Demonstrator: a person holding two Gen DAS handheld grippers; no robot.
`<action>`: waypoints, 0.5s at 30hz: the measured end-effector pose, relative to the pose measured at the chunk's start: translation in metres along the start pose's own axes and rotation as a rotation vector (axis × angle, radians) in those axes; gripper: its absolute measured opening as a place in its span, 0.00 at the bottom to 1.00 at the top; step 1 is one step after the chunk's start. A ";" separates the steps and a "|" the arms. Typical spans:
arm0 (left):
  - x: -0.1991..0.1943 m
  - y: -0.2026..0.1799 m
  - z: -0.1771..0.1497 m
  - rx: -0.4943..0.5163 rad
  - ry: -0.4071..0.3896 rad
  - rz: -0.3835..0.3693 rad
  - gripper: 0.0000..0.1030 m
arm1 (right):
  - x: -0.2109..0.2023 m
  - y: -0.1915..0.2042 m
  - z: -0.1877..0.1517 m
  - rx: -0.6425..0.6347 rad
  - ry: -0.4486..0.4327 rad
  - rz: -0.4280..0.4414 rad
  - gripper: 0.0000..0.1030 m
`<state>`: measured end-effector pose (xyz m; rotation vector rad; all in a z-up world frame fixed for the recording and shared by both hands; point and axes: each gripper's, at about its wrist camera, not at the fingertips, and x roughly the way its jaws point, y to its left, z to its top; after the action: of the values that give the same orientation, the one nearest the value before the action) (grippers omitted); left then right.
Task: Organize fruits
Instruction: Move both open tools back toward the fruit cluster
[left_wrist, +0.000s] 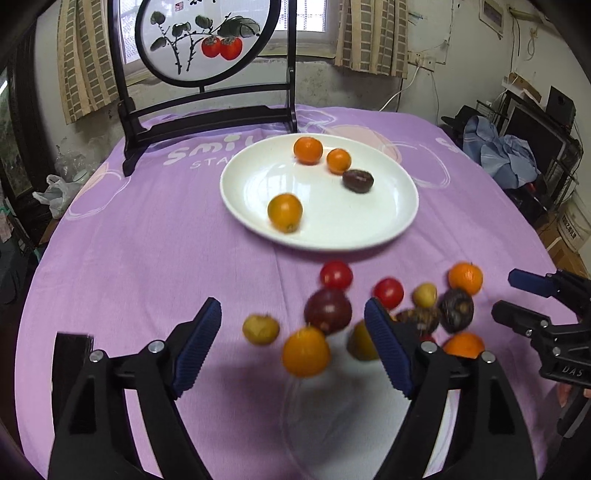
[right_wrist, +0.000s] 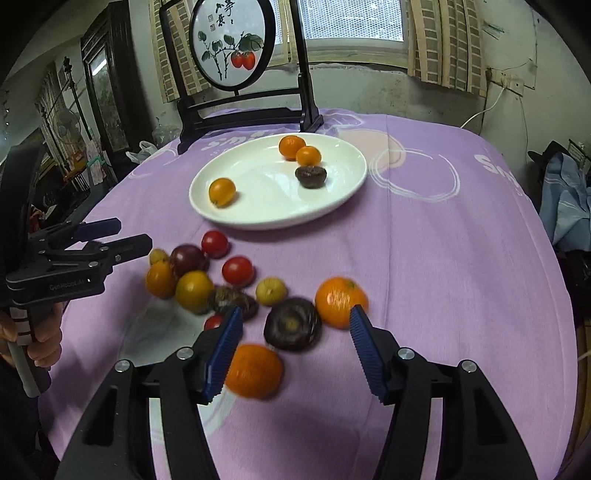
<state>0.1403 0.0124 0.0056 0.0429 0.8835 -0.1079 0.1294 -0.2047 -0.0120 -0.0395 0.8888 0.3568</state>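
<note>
A white oval plate (left_wrist: 258, 184) (right_wrist: 343, 162) holds three orange fruits and one dark fruit (left_wrist: 357, 180) (right_wrist: 311, 176). Nearer, a loose pile of fruit lies on the purple cloth: red tomatoes (left_wrist: 336, 274) (right_wrist: 237, 270), oranges (left_wrist: 306, 350) (right_wrist: 254, 370), yellow fruits (left_wrist: 260, 329) (right_wrist: 270, 291) and dark purple fruits (left_wrist: 328, 311) (right_wrist: 293, 324). My left gripper (left_wrist: 293, 314) is open and empty, above the pile's left part. My right gripper (right_wrist: 295, 321) is open and empty, with a dark fruit between its fingertips' line. Each gripper shows in the other view (left_wrist: 517, 295) (right_wrist: 129, 236).
A dark wooden stand with a round painted screen (left_wrist: 207, 40) (right_wrist: 232, 40) stands at the table's far edge behind the plate. The purple tablecloth (left_wrist: 129, 240) (right_wrist: 443, 240) covers the round table. Clutter and furniture lie beyond the table's right and left edges.
</note>
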 end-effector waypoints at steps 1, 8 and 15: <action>-0.003 0.000 -0.006 -0.005 -0.001 0.003 0.79 | -0.002 0.001 -0.004 0.000 0.002 0.001 0.63; -0.008 -0.002 -0.044 -0.009 0.015 0.000 0.83 | -0.005 0.014 -0.033 0.002 0.031 -0.001 0.65; 0.005 -0.001 -0.059 -0.028 0.028 -0.027 0.83 | 0.008 0.026 -0.048 0.011 0.065 -0.002 0.69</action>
<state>0.0986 0.0160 -0.0358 0.0068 0.9131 -0.1203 0.0900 -0.1863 -0.0454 -0.0419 0.9551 0.3506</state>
